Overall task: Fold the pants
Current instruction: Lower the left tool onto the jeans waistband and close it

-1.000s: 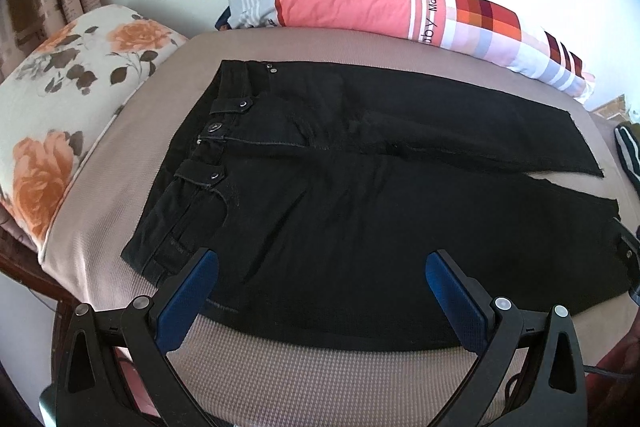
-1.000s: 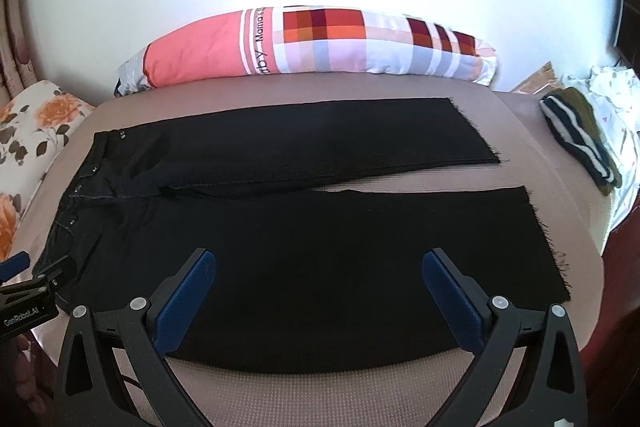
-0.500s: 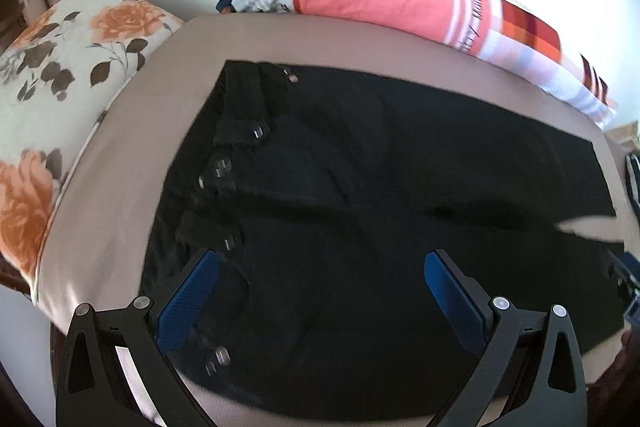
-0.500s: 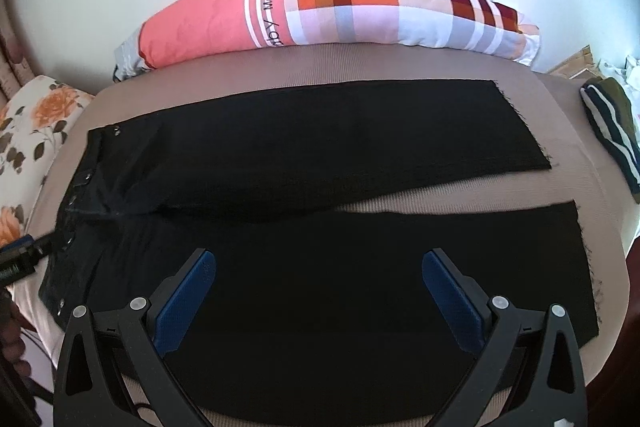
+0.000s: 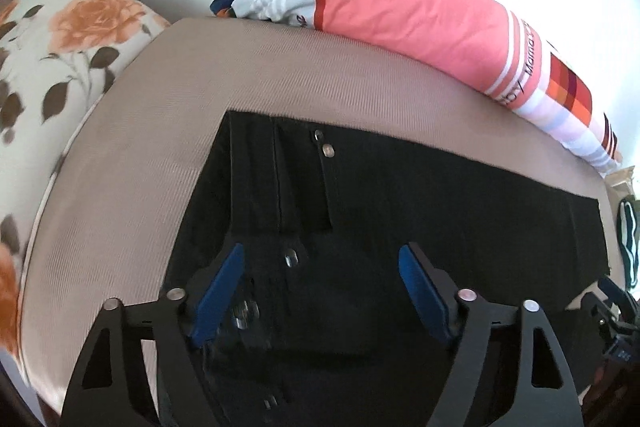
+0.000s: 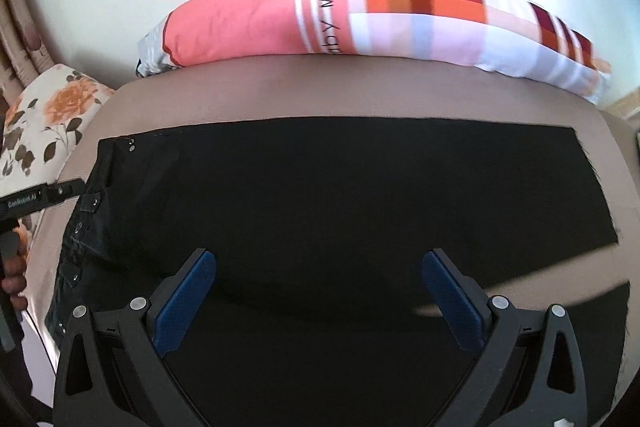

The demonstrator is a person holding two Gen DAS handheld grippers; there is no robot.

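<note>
- Left hand-held gripper (image 5: 320,281): blue pads apart but closing in, right over the waistband end of the black denim pants (image 5: 400,227). The cloth sits between and under the pads, and I can't see them pinching it yet.
- Right hand-held gripper (image 6: 318,285): jaws spread wide, nothing clamped, hovering above the legs of the pants (image 6: 340,195).
- The pants lie flat across the beige ribbed mattress (image 5: 168,131), waistband with metal rivets to the left, raw hems to the right. A strip of mattress shows between the two legs near the hems.
- At the left edge of the right wrist view, fingers (image 6: 14,279) grip the other tool's handle.
- Further out: a long pink bolster pillow with checked patches (image 6: 320,11) along the white wall, and a cream pillow with orange roses (image 5: 60,39) at the left.
</note>
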